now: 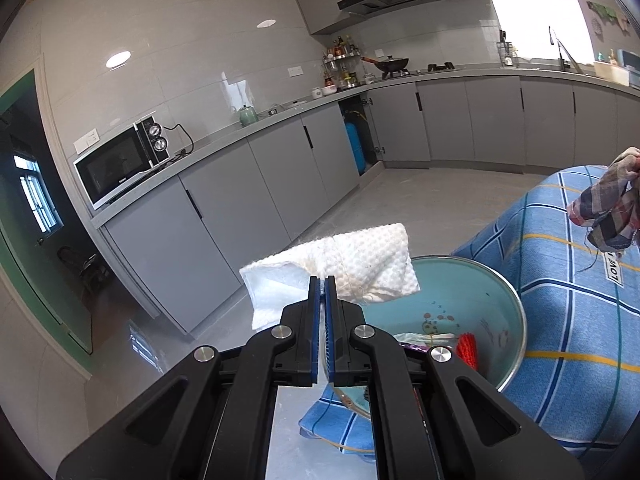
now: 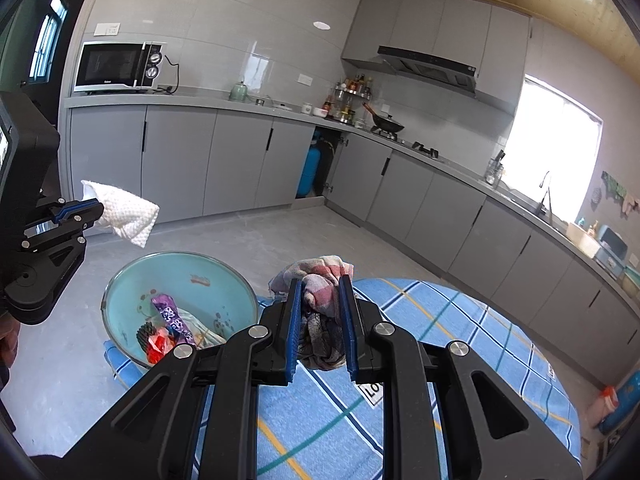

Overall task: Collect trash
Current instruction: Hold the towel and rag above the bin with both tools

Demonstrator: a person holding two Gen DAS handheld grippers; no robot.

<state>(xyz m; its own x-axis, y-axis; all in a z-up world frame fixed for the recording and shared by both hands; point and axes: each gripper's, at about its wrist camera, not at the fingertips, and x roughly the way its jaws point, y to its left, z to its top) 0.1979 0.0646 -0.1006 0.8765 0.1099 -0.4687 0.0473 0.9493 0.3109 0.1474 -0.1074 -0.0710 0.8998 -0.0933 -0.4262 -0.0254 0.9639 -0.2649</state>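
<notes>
Left wrist: white dimpled paper towel (image 1: pixel 352 270), folded, stained.

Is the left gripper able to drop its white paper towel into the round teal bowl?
Probably yes: the left gripper holds the white paper towel in the air beside the round teal bowl, whose open top looks unblocked.

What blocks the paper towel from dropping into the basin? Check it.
Nothing visible. The left gripper holds the paper towel in open air near the basin rim; wrappers lie only at its bottom.
</notes>
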